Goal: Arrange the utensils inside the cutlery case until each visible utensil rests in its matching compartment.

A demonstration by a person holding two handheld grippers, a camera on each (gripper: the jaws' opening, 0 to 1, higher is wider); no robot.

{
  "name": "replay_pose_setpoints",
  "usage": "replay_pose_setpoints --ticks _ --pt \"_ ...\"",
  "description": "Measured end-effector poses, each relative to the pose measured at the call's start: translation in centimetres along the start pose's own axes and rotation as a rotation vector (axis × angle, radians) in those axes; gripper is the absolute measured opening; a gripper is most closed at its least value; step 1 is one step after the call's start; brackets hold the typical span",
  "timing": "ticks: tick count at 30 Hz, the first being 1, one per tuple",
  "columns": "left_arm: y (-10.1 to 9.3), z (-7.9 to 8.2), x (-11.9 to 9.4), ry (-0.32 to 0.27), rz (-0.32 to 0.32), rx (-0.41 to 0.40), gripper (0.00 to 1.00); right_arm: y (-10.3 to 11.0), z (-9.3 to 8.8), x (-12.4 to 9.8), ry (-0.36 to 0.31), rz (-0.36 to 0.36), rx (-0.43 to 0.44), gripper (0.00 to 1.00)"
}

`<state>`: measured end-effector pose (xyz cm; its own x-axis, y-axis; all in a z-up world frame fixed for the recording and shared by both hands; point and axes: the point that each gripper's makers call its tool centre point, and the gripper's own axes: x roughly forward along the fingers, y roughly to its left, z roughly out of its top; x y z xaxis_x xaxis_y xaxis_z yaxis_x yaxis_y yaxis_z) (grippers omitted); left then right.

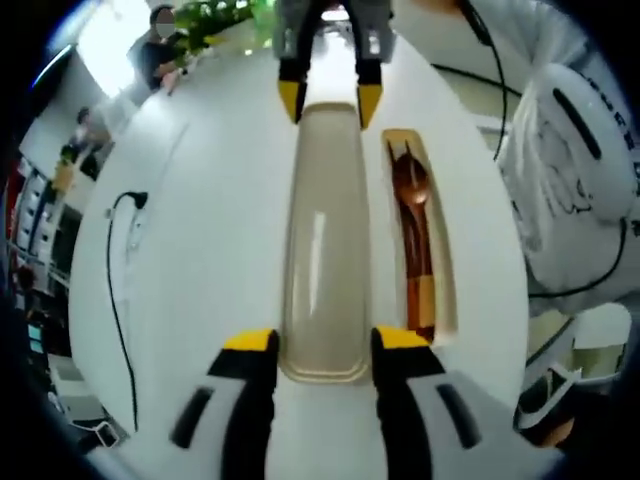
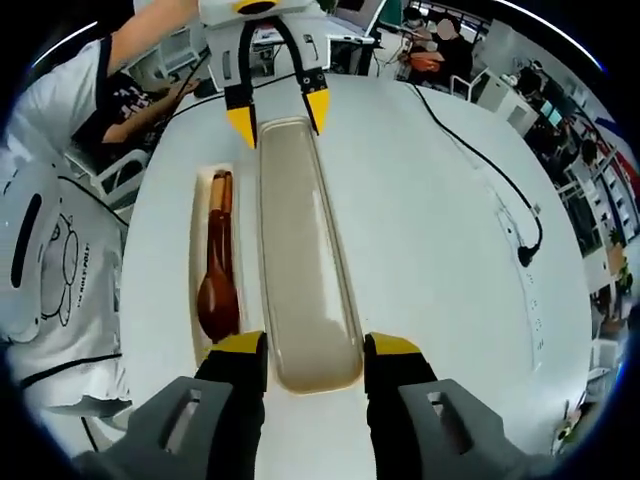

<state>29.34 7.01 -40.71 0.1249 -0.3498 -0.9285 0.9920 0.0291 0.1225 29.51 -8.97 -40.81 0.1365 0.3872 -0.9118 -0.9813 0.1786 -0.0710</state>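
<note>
Left gripper point(image 1: 325, 345): jaws spread wide, one yellow tip on either side of the near end of the lid point(image 1: 325, 240), at 6 o'clock in the left gripper view. Tips right against the lid's edges or a hair off; cannot tell whether pinching or merely flanking. Same at the other end: right gripper point(image 2: 315, 350) spread around the opposite end of the lid, at 6 o'clock in the right gripper view, and likewise impossible to say whether clamped. Each gripper seen from the other's view at 12 o'clock, tips flanking the far end. Lid long, beige and glossy, lying flat on the white table point(image 1: 200, 250) along the 6-to-12 line. Just beside it, parallel, the open case point(image 1: 447, 280), toward 3 o'clock in the left gripper view and 9 o'clock in the right gripper view. Inside the case a brown spoon point(image 1: 410, 180), bowl toward the left gripper's far end, handle toward its near end; possibly something more alongside the handle, too small to tell. Further out, a black cable point(image 1: 112, 290) at 9 o'clock in the left gripper view, and a person in a white shirt point(image 1: 570, 170) at 3 o'clock. Step in hand, by judgement: spoon already seated, lid being taken at both ends for closing. Next move calls for an even pinch at both ends, a level lift, a sideways carry over the case, and a square lowering, taking care not to tilt the lid or nudge the case and spoon.
</note>
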Motion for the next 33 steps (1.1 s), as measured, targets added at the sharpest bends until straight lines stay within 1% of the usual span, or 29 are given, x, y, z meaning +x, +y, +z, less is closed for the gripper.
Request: replay_pose_setpoints --ticks 1,2,6,9,13,17,24,29,33 --pt "-0.3 0.3 -0.2 -0.015 0.013 0.014 0.39 0.2 -0.1 -0.1 0.007 -0.001 0.000 0.38" --pt "-0.6 0.3 -0.3 -0.013 0.004 -0.003 0.39 0.5 -0.2 -0.3 0.006 -0.008 -0.008 0.38" --pt "-1.9 0.2 -0.8 -0.026 0.014 -0.002 0.39 1.6 -0.1 -0.9 -0.004 -0.006 -0.015 0.38" --pt "-2.7 0.2 -0.9 -0.022 0.014 -0.009 0.39 2.3 0.2 -1.2 -0.013 -0.002 -0.025 0.38" --pt "-3.9 0.3 -0.9 -0.010 0.014 -0.008 0.39 3.1 -0.2 -1.0 0.005 0.012 -0.033 0.38" --pt "-4.2 0.1 -0.3 -0.003 0.022 -0.010 0.39 3.8 -0.8 -0.6 0.004 0.007 -0.037 0.38" --pt "-5.0 0.1 1.2 -0.019 0.016 -0.015 0.39 4.6 -2.3 0.8 0.016 0.014 -0.030 0.38" --pt "-5.5 -0.3 1.7 -0.012 0.000 -0.021 0.39 5.1 -2.4 1.2 -0.003 0.025 -0.029 0.39" --pt "-5.3 -0.3 1.9 -0.023 0.003 -0.031 0.39 4.8 -2.6 1.4 -0.016 0.026 -0.030 0.39"
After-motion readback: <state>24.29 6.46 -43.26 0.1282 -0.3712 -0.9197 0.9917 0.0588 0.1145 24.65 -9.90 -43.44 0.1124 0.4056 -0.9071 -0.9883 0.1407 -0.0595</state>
